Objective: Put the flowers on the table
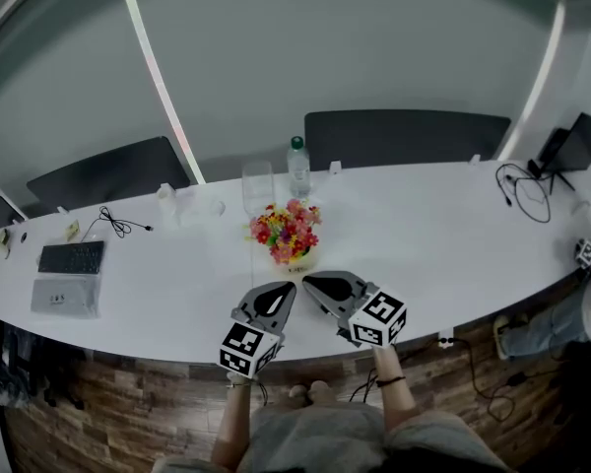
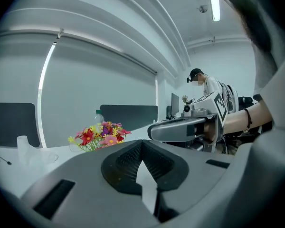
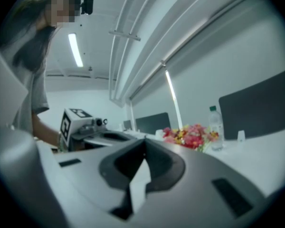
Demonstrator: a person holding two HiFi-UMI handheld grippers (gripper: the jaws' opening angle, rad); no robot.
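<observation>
A bunch of red, pink and yellow flowers [image 1: 287, 232] stands on the long white table [image 1: 424, 244], just beyond both grippers. The same flowers [image 2: 100, 135] show ahead to the left in the left gripper view, and as flowers [image 3: 191, 136] ahead to the right in the right gripper view. My left gripper [image 1: 287, 286] is shut with nothing in it, near the table's front edge. Beside it my right gripper [image 1: 306, 283] is also shut and empty. Their tips almost meet, short of the flowers.
Behind the flowers stand an empty glass [image 1: 258, 187] and a plastic bottle [image 1: 297, 167]. A keyboard [image 1: 71, 258] lies at the left, cables [image 1: 524, 193] at the right. Dark chair backs [image 1: 406, 138] line the far side. A person [image 2: 210, 90] works farther along.
</observation>
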